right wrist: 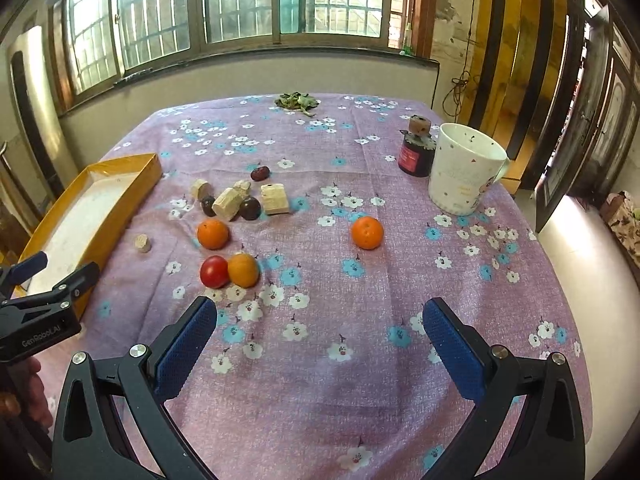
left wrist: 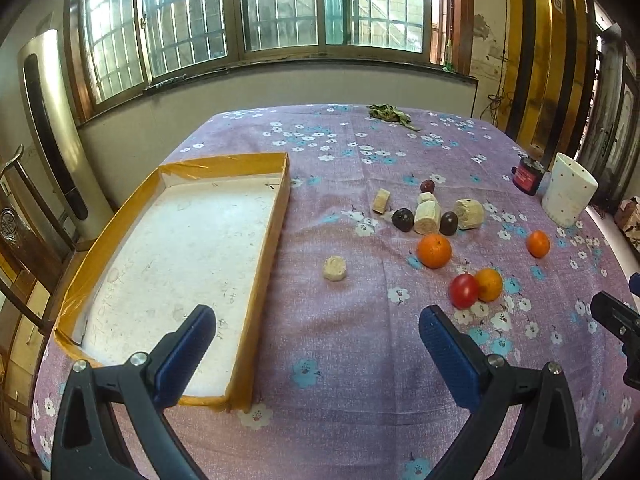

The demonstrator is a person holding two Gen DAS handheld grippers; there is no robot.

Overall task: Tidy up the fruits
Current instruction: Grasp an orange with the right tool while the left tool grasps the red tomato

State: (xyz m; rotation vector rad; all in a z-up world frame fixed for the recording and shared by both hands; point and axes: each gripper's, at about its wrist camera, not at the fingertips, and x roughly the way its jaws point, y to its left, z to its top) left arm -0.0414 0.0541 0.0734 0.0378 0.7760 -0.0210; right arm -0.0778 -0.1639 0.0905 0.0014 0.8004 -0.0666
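Both the left gripper and the right gripper are held with jaws spread wide and nothing gripped, above a counter covered in a purple flowered cloth. Ahead of the right jaws and to their left, a red tomato is seen touching an orange, with two more oranges, dark plums and pale cut chunks scattered beyond; an empty yellow-edged tray lies partly between the left jaws and beyond them. A round fruit is judged likely to be nudged and rolled off if it is approached off-centre, since the touching pair leaves little room for a jaw
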